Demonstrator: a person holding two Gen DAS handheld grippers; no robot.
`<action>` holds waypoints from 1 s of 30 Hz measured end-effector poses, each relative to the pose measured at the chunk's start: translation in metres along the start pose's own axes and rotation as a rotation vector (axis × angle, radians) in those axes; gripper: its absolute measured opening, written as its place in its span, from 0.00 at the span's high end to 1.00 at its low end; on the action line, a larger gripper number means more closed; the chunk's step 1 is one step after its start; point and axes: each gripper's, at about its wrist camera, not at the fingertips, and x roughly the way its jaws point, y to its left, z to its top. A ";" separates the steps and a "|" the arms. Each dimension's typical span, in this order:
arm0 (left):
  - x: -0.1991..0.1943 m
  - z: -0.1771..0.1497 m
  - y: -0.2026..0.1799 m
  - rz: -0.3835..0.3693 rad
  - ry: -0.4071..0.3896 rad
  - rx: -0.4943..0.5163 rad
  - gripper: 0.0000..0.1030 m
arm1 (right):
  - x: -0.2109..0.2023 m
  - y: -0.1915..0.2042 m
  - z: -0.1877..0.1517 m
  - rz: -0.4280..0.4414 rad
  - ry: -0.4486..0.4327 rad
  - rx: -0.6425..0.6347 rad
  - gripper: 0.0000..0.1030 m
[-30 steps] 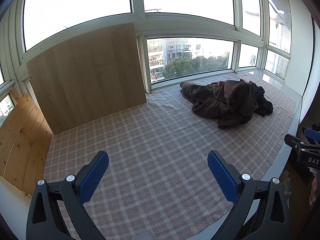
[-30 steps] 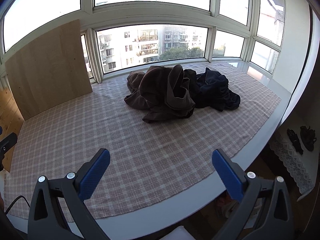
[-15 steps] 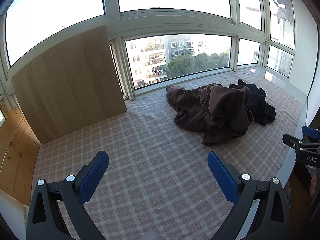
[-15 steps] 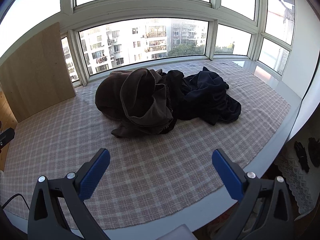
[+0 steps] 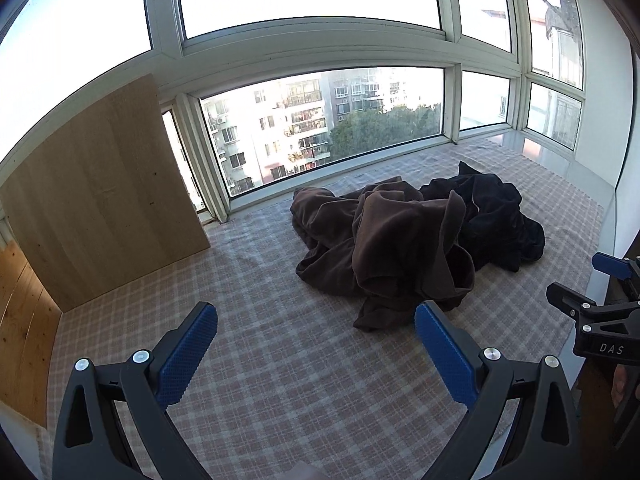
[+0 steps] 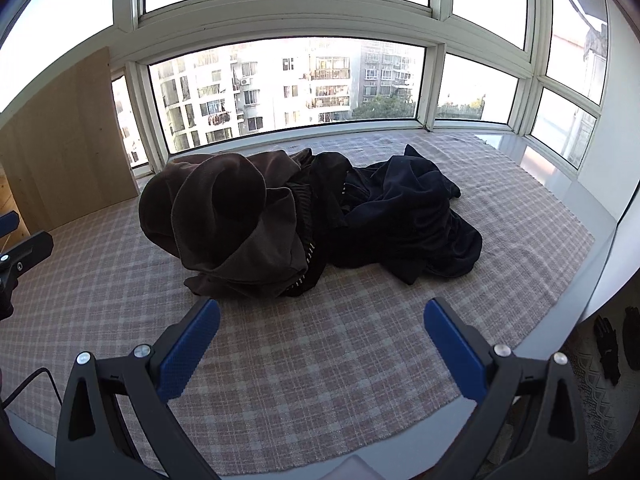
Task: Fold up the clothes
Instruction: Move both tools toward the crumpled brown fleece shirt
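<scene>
A crumpled brown garment (image 5: pixel 384 248) (image 6: pixel 232 220) lies in a heap on the plaid cloth, with a dark navy garment (image 5: pixel 496 216) (image 6: pixel 404 216) bunched against its right side. My left gripper (image 5: pixel 316 332) is open and empty, hovering above the cloth just short of the brown heap's near edge. My right gripper (image 6: pixel 320 328) is open and empty, a little in front of the heap. The right gripper's body also shows at the right edge of the left wrist view (image 5: pixel 600 320).
The plaid cloth (image 5: pixel 280 380) (image 6: pixel 320 380) covers a window platform. A wooden board (image 5: pixel 100 216) (image 6: pixel 60 152) leans against the window at the left. Windows line the back. The platform's front edge (image 6: pixel 580 312) drops to the floor at the right.
Both grippers have moved forward toward the clothes heap, which now looks larger and nearer in both views. Both stayed open. The clothes have not moved.
</scene>
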 end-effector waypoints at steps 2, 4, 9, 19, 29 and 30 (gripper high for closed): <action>0.006 0.001 -0.001 0.000 0.006 0.000 0.03 | 0.006 0.000 0.001 0.003 0.005 -0.008 0.00; 0.011 0.003 -0.002 0.005 0.007 0.009 0.03 | 0.011 0.000 0.002 0.005 0.008 -0.013 0.00; 0.026 0.008 -0.001 -0.002 0.016 0.024 0.03 | 0.025 0.006 0.005 0.029 0.018 -0.025 0.00; 0.052 0.023 -0.007 -0.005 0.012 0.082 0.03 | 0.057 0.027 0.016 0.065 0.031 -0.097 0.00; 0.074 0.028 -0.016 -0.015 0.027 0.134 0.03 | 0.079 0.033 0.018 0.077 0.060 -0.099 0.00; 0.076 0.028 -0.016 -0.017 0.031 0.136 0.03 | 0.080 0.033 0.018 0.081 0.062 -0.096 0.00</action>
